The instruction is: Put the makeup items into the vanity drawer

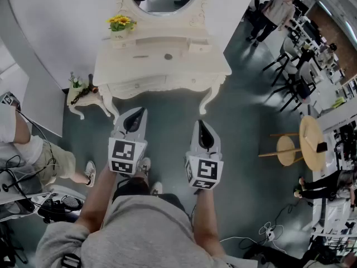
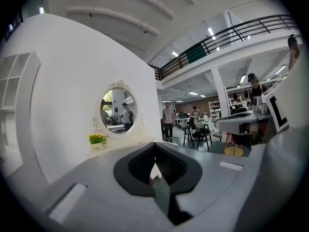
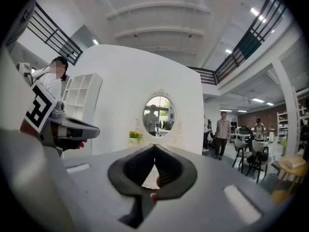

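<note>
Left gripper (image 2: 155,146): jaws pressed together at the tips, nothing between them. Right gripper (image 3: 154,147): same, tips meeting, empty. Both are held side by side, pointing at the vanity (image 1: 184,71) and well short of it. Its drawer (image 1: 139,85) is closed. Small items (image 1: 168,56) lie on the vanity top, well apart from both jaws and too small to identify.
</note>
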`<state>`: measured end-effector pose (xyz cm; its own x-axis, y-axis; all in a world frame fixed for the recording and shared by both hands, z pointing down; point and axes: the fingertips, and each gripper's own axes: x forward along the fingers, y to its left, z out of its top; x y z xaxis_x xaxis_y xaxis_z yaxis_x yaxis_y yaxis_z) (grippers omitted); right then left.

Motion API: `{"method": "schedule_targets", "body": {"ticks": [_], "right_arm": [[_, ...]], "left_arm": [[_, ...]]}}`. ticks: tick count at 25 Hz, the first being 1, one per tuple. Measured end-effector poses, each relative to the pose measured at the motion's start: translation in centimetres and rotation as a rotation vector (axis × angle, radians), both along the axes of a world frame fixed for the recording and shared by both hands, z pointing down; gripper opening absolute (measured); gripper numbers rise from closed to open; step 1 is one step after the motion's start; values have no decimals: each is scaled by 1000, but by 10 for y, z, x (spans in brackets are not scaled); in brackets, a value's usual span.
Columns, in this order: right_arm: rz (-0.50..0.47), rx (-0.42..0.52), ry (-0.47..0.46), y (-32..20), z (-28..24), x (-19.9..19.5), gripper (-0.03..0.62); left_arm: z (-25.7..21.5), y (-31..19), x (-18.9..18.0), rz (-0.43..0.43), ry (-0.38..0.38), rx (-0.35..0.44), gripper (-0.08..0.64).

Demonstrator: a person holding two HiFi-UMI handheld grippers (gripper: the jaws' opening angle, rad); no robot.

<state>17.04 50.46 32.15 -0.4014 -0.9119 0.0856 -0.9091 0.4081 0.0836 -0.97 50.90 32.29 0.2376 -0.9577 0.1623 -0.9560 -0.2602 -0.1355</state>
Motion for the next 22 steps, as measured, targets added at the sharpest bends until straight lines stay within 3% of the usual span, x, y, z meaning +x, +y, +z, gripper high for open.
{"method": "schedule_targets", "body": {"ticks": [12, 22], "right_arm": [[-16, -17, 5, -24, 9, -1, 3], [9, -30, 12, -106, 18, -10, 3]], "left_arm": [[8, -22, 1, -12, 2, -9, 11], [17, -110, -12, 3, 15, -21, 11]]}}
